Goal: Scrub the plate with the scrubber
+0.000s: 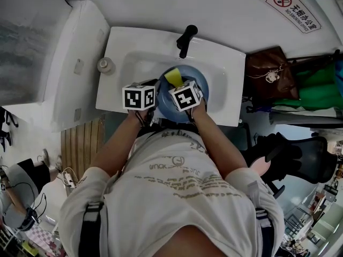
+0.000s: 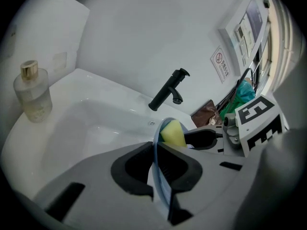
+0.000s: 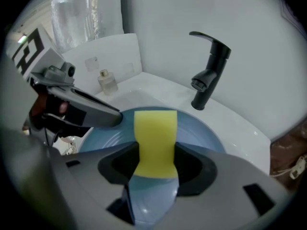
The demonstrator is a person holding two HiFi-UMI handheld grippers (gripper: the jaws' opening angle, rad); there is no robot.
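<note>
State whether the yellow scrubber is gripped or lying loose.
Gripped: the right gripper pinches the scrubber from both sides, over the blue plate that the left gripper holds by its rim.

White wall (image 1: pixel 161 4) bears a no-smoking sign (image 1: pixel 292 3). White basin (image 1: pixel 225 90) with black tap (image 1: pixel 186 38), small bottle (image 1: pixel 105 65) on its rim. Brown bag (image 1: pixel 270 74) and black chair (image 1: pixel 292 157) nearby.

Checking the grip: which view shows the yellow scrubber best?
The right gripper view: the yellow rectangular sponge scrubber sits central, clamped in the right gripper, the round blue plate behind it. The left gripper view shows a sliver past the plate's rim; the head view, one corner.
</note>
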